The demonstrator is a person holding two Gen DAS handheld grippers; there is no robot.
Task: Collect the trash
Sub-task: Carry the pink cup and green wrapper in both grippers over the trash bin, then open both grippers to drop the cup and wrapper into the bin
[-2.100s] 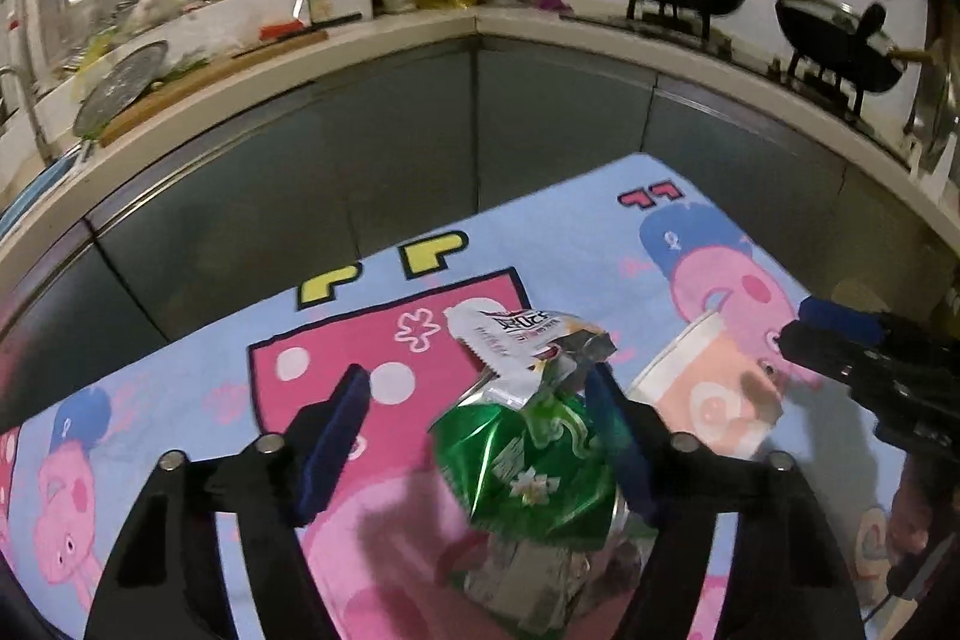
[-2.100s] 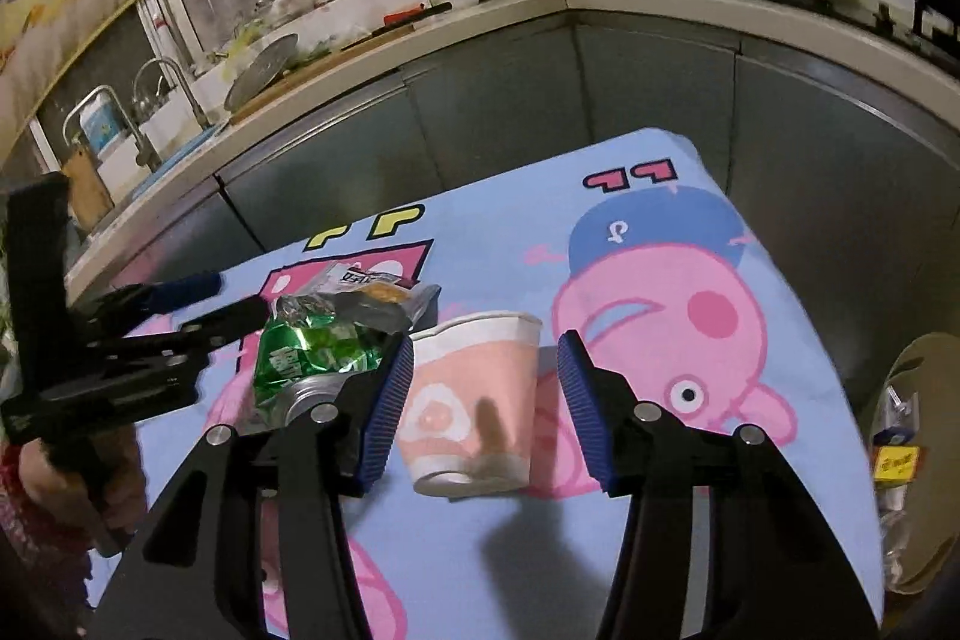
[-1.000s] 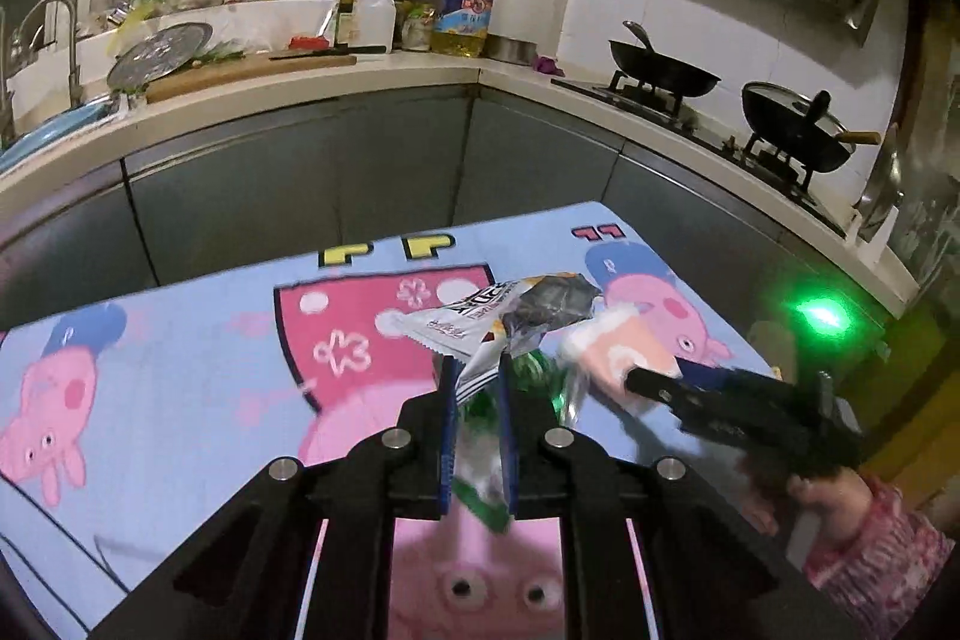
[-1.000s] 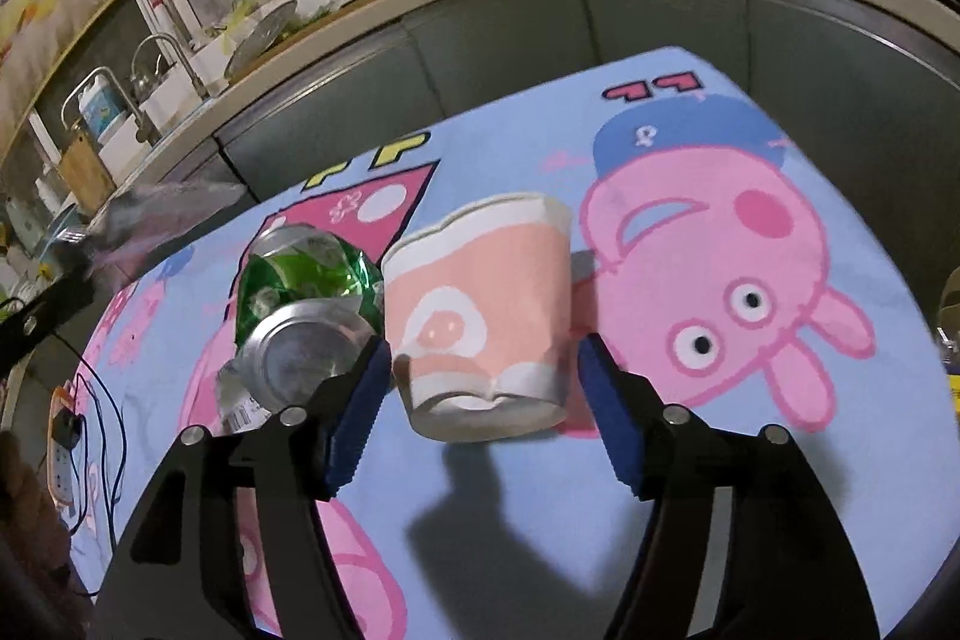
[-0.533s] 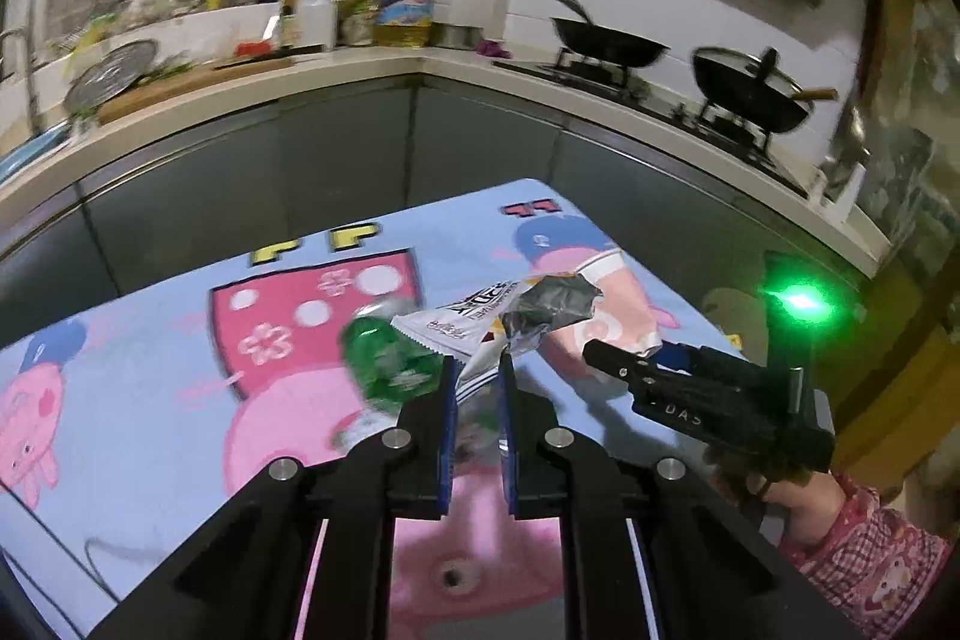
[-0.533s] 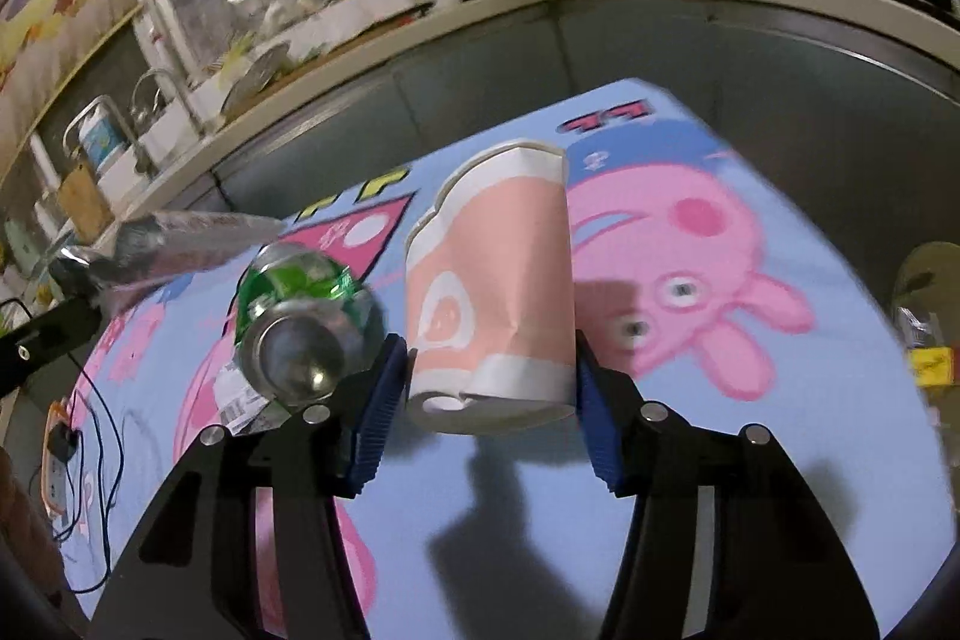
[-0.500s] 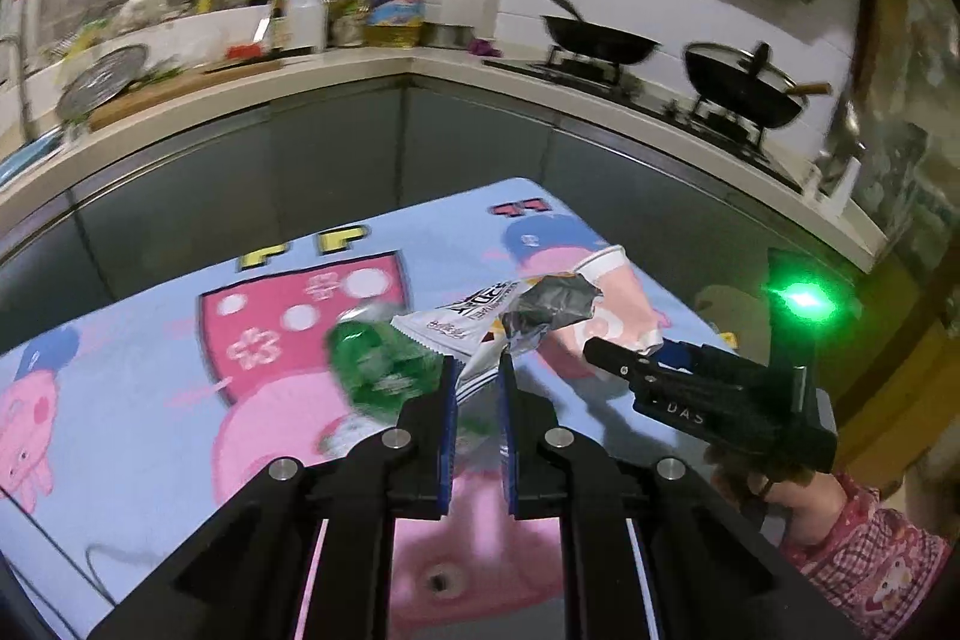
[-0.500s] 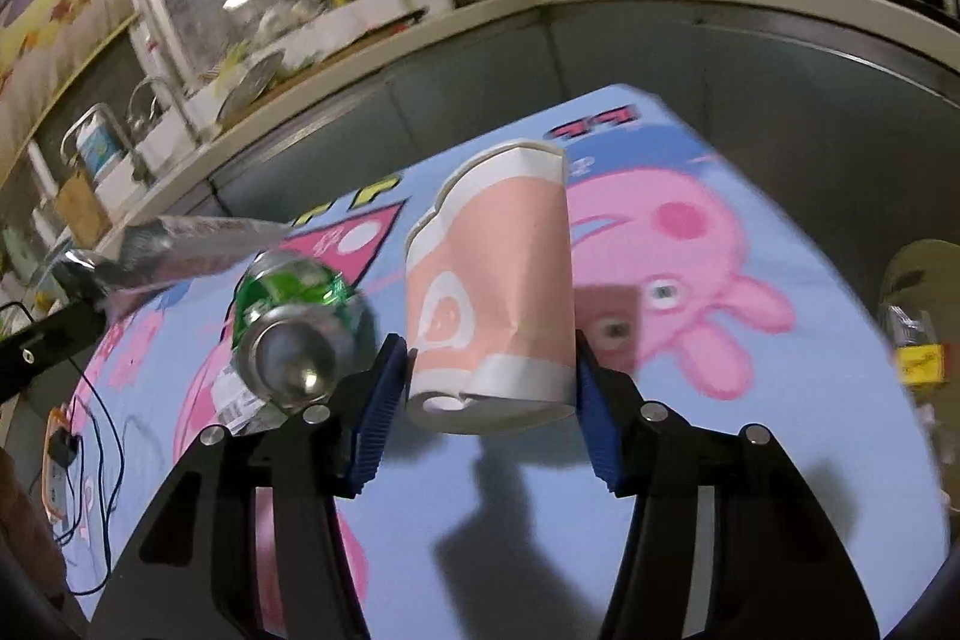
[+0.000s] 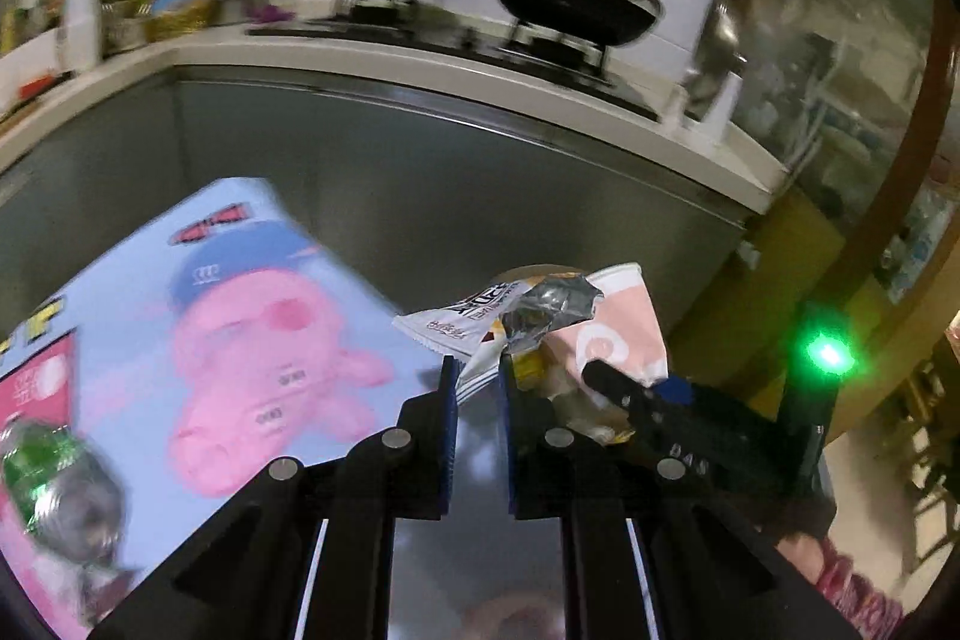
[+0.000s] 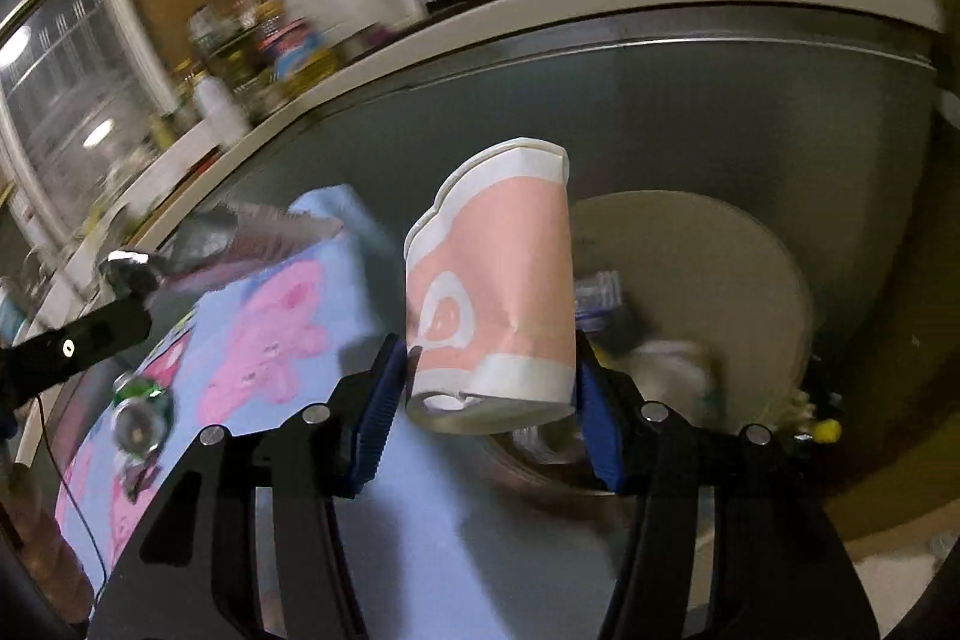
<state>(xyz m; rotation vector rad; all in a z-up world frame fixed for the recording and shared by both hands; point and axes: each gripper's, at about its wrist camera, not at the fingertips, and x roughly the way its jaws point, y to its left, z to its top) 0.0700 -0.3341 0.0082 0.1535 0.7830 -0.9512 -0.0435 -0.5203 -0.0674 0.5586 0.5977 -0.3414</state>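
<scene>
Your left gripper (image 9: 477,370) has its fingers pinched almost together on a crumpled snack wrapper (image 9: 480,319), which sticks up and out past the tips, off the right edge of the cartoon-pig cloth (image 9: 150,340). Your right gripper (image 10: 489,400) has just been closing, and its fingers now press both sides of the pink paper cup (image 10: 489,298), held near its base with the dented white rim pointing away from you. The cup's in the air, in front of the round beige bin (image 10: 738,292) that sits on the floor by the grey cabinet fronts (image 9: 480,172); there's rubbish already inside the bin, though it's too blurred to name. From the left camera the cup shows just right of the wrapper, almost touching it. The crushed green can (image 9: 54,484) lies on the cloth, down at the near left, well apart from both grippers. Two black woks (image 9: 570,1) sit on the stove at the far side. Everything's smeared with motion blur.
</scene>
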